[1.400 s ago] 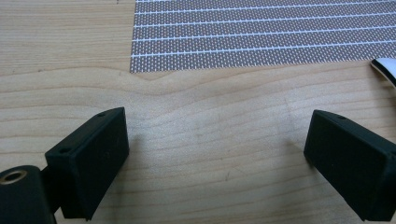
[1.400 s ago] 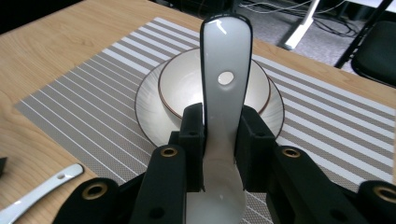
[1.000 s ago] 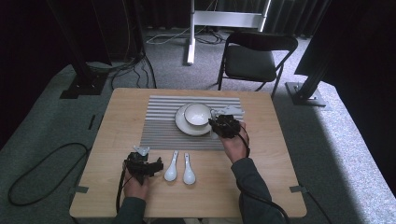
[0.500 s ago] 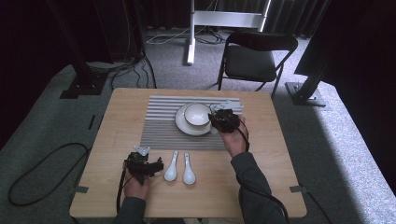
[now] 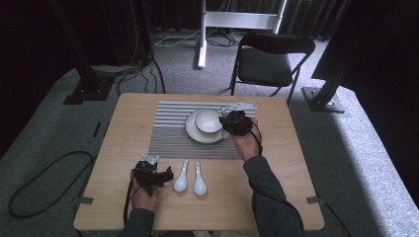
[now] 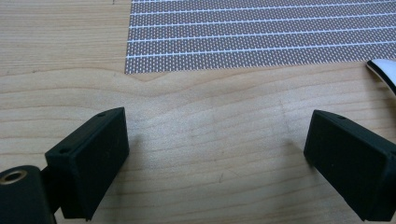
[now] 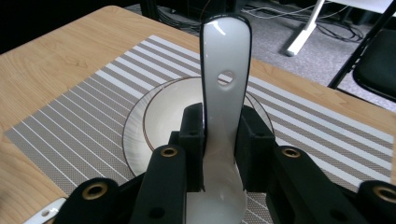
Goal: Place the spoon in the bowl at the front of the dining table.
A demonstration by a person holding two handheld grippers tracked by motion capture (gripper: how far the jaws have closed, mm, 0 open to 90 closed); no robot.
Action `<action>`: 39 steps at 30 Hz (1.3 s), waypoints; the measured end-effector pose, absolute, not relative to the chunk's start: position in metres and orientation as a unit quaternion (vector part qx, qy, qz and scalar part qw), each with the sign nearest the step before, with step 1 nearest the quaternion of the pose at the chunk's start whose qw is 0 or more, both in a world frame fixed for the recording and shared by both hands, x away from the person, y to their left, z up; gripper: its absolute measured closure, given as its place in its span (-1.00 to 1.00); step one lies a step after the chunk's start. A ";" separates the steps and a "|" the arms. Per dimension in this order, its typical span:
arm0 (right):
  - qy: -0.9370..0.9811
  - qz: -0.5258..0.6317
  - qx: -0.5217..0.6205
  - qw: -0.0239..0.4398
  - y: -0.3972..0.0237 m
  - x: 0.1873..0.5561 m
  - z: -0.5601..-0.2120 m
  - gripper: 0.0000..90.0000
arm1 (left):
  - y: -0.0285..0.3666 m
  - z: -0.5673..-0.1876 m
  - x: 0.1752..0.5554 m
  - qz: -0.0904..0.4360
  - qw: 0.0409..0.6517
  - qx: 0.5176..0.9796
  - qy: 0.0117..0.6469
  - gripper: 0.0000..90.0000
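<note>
A white bowl [image 5: 208, 120] sits on a white plate [image 5: 193, 133] on the striped placemat [image 5: 168, 128]. My right gripper [image 5: 234, 121] hovers at the bowl's right side, shut on a white ceramic spoon [image 7: 225, 70]. The spoon's handle points up past the jaws, with the bowl [image 7: 156, 119] just beyond it. Two more white spoons [image 5: 181, 181] [image 5: 199, 183] lie side by side on the bare wood near the front edge. My left gripper [image 5: 150, 175] rests just left of them, open, with only wood between its jaws [image 6: 217, 135]. A spoon's edge [image 6: 385, 72] shows at its right.
The wooden table [image 5: 123, 128] has bare room left and right of the placemat. A black folding chair [image 5: 269, 61] stands beyond the far edge. Cables [image 5: 44, 182] trail on the grey carpet at the left.
My right gripper has carried the spoon slightly farther from me and leftwards, closer to the bowl. The left gripper and the two lying spoons have stayed put.
</note>
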State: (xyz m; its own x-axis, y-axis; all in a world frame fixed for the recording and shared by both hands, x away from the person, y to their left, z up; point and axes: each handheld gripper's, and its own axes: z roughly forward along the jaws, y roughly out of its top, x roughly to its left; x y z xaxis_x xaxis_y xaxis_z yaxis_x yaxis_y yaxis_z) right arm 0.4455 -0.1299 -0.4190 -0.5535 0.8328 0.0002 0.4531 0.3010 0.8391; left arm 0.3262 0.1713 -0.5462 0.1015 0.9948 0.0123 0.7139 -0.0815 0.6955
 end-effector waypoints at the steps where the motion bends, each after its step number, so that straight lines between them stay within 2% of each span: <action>1: 0.773 0.423 0.417 0.222 -0.130 0.446 -0.419 0.65 | 0.171 -0.546 0.326 0.256 0.275 0.689 0.620 -0.85; 39: 0.770 0.426 0.423 0.215 -0.116 0.484 -0.416 0.66 | 0.170 -0.546 0.326 0.255 0.273 0.691 0.619 -0.85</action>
